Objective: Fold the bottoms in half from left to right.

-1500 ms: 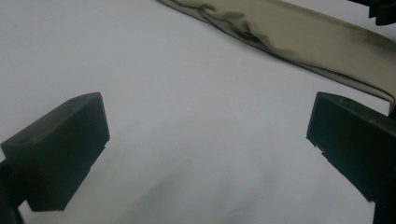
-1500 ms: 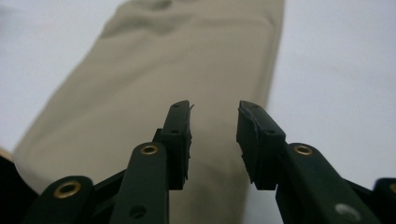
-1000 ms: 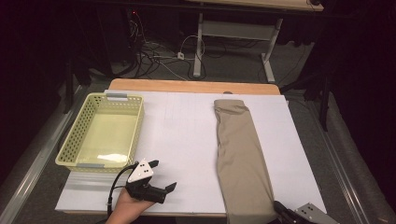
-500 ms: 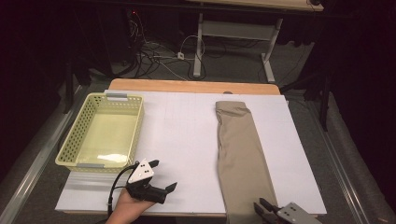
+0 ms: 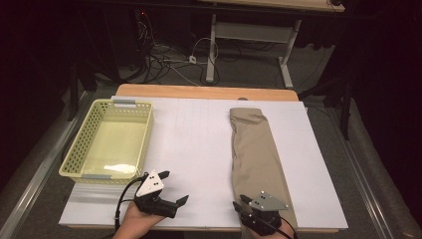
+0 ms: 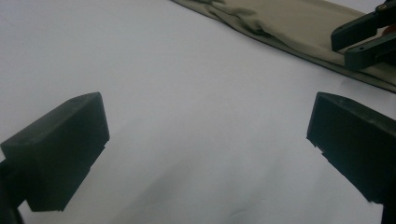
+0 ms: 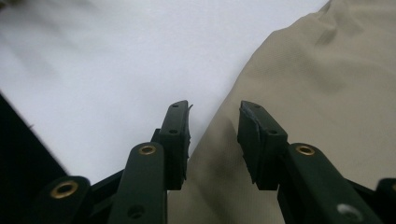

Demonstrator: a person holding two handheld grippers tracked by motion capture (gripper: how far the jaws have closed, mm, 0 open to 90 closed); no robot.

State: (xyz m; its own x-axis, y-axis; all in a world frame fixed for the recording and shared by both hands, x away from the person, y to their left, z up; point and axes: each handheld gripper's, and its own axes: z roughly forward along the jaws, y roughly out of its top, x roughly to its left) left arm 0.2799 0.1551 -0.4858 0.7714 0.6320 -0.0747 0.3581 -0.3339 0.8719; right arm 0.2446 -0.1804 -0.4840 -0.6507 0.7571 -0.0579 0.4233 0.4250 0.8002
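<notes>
We hold our right gripper [image 7: 212,135], its jaws just opened, over the khaki trousers' [image 5: 259,154] near edge to pinch it, our left gripper [image 5: 166,191] waiting spread wide.

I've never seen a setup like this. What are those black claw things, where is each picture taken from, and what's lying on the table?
No robot here: a person holds a two-jaw gripper in each hand. The high view looks down on the table; the left gripper is at bottom left, the right gripper at bottom right. The other two pictures come from small cameras riding on each gripper, looking out between its black jaws. On the white table cover lie a yellow basket and a folded beige cloth. Nothing is held: the left gripper stands wide open above bare cover, and the right gripper's jaws, which have just been opening, stand slightly apart over the cloth's near edge.
</notes>
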